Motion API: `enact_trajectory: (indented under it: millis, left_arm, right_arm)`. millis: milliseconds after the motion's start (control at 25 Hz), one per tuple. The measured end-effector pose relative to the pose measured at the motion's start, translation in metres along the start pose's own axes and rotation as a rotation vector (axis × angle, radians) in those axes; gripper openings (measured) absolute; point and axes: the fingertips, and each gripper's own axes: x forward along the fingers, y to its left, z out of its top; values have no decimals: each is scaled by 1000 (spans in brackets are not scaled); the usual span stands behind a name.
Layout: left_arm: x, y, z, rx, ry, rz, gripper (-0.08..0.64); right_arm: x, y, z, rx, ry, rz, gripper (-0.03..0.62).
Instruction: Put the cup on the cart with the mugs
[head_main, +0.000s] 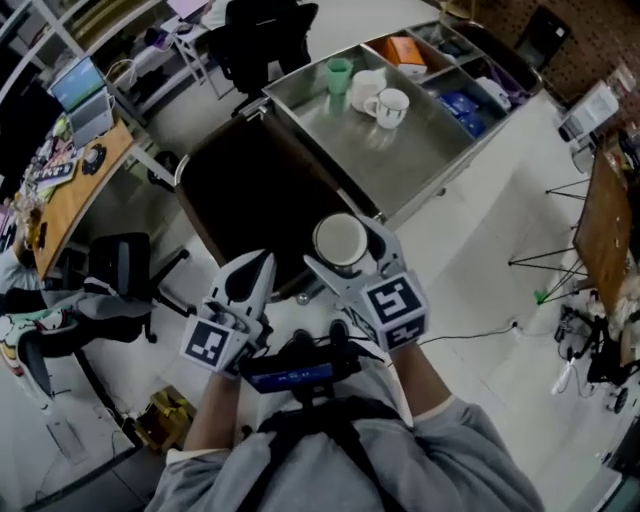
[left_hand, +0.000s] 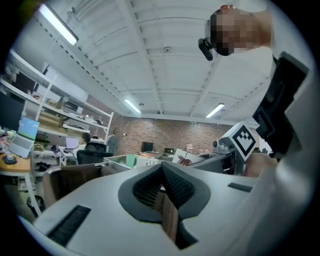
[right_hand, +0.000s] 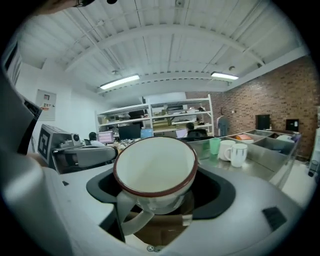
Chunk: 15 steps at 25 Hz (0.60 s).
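Right hand-held gripper (head_main: 347, 258) clamped on white enamel cup w/ dark red rim (right_hand: 155, 167), mouth tipped toward its camera. Cup base hidden btw jaws, handle partly cut off below. Left hand-held gripper (head_main: 247, 280) just beside the right one, jaws together, nothing btw them. Stainless steel cart (head_main: 425, 165) ahead of both, well apart. Two white ceramic mugs (head_main: 383, 100) & green plastic cup (head_main: 340, 74) stand on its tray. Far cart bins: contents hard to make out.
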Motion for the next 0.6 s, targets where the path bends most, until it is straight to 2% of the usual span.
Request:
enact_trajectory:
  millis: [320,440,600]
  left_arm:
    - [67,-52,10,9,15,-276,2]
    - [83,-61,8,9,15,-331,2]
    - [94,-65,3,13,48,-375,2]
  right_arm:
    - [-52,-73,-5,51,-33,-256,410]
    - [-61,-89,-7,65,-32,-314,408]
    - [-58,-98,-3,67,-31,-333,409]
